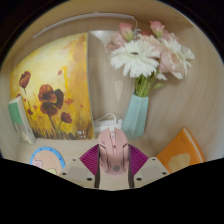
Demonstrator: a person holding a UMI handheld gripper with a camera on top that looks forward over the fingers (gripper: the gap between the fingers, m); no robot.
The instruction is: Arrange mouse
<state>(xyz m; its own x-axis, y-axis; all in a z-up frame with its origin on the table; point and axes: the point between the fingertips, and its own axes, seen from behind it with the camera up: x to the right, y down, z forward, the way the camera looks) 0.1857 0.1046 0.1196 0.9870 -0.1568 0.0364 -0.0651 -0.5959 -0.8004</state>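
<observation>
A pink mouse (113, 148) sits low in the centre of the frame, held between the two fingers of the gripper (113, 163); the magenta pads (90, 157) press against its left and right sides, so the jaws are clenched on the mouse; its rounded back faces the camera and a pale cable rises from its top edge toward the middle of the frame. Behind the mouse lies a pale table (75, 146). In the upper left, filling much of that side, stands a yellow painting (52, 85) of dark red poppies, leaning slightly; a thin green-edged object (17, 120) stands at its left edge, too blurred to identify. In the upper right, a light blue vase (136, 114) stands upright just beyond the mouse; it holds flowers (148, 50), a large white daisy in front with pink blossoms around it. At the lower right, beside the right finger, lies an orange book (181, 152); at the lower left, beside the left finger, lies a round pale blue object (46, 156) with a pink patch, its nature unclear.
</observation>
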